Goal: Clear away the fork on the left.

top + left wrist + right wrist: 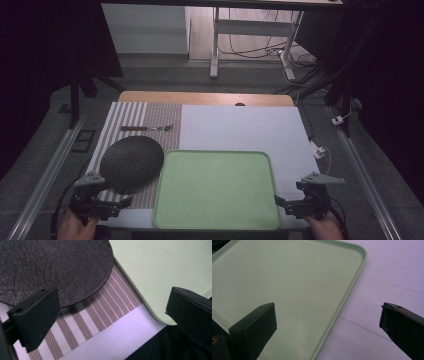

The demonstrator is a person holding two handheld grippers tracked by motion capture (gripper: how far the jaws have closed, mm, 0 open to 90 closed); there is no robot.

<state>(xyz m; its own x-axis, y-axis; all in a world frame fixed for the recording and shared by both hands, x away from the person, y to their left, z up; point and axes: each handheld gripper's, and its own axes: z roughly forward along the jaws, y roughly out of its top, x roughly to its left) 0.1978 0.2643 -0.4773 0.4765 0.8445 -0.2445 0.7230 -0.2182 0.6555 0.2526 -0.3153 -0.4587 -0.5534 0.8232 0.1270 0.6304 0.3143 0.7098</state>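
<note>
The left gripper (122, 204) sits at the near left corner of the table (240, 125), about seven o'clock from the tray, with its jaws spread wide and nothing between them. In the left gripper view its jaws frame the near edge of a dark round mat (50, 267), a strip of striped placemat (100, 315) and the near left corner of the green tray (160, 270).

The right gripper (280, 202) rests at about five o'clock from the tray, also wide open and holding nothing; its left jaw hangs over the tray (287, 290) and its right jaw over the white table surface (392, 270).

The green tray (216, 190) lies bare at the near middle of the table. The round mat (132, 163) lies at its nine o'clock, overlapping the striped placemat (160, 120). At about eleven o'clock, farther back on the placemat, lies a slim utensil (147, 128), probably a fork, though it is too small to be sure.
</note>
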